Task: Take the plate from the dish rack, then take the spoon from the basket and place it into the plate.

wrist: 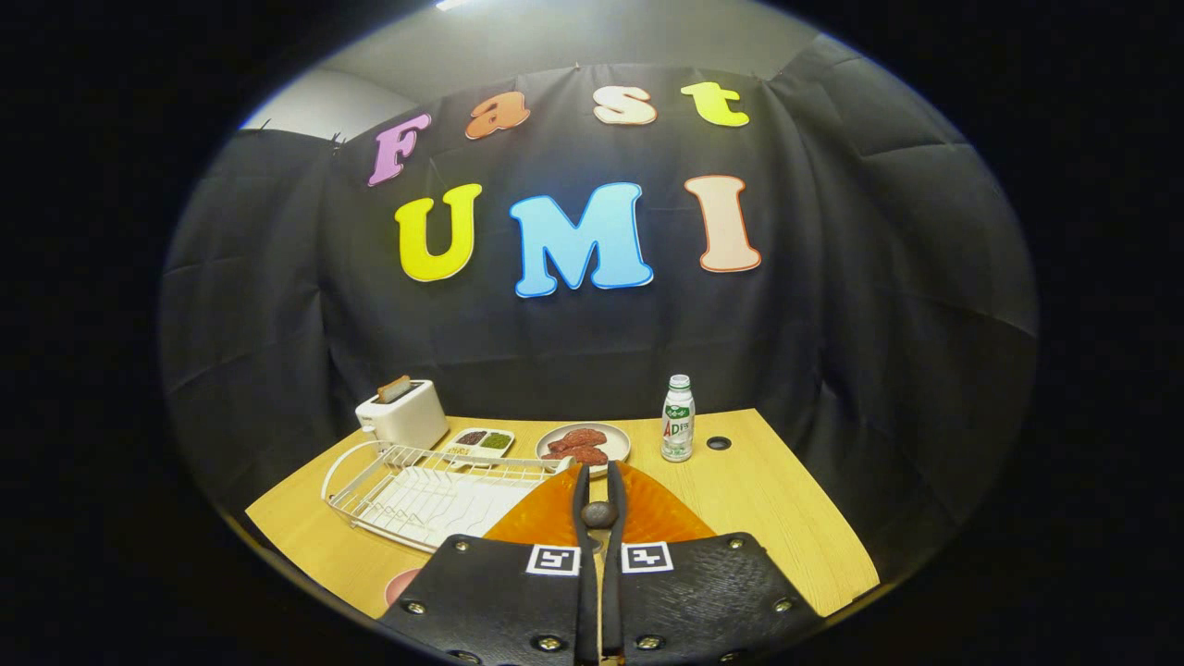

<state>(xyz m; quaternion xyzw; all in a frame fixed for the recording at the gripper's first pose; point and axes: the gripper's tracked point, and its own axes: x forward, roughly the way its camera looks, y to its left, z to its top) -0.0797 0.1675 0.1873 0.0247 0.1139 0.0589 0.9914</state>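
Note:
My gripper (pixel 599 481) is shut on an orange translucent plate (pixel 657 513), which hangs above the wooden table (pixel 768 499). The two thin black fingers (pixel 581 499) pinch the plate's near rim. The plate fans out to both sides of them and beyond them. A small dark round knob (pixel 599 514) sits between the fingers. The white wire dish rack (pixel 425 495) stands just left of the plate with its slots bare. A pink rounded edge (pixel 403 585) peeks out at the table's near left, beside the gripper body; what it is cannot be told.
Behind the rack stand a white toaster (pixel 403 414) with a slice in it and a small two-part dish (pixel 479 442). A plate of red meat (pixel 583 444) lies just beyond the fingertips. A white bottle (pixel 677 418) and a cable hole (pixel 718 443) sit at the far right.

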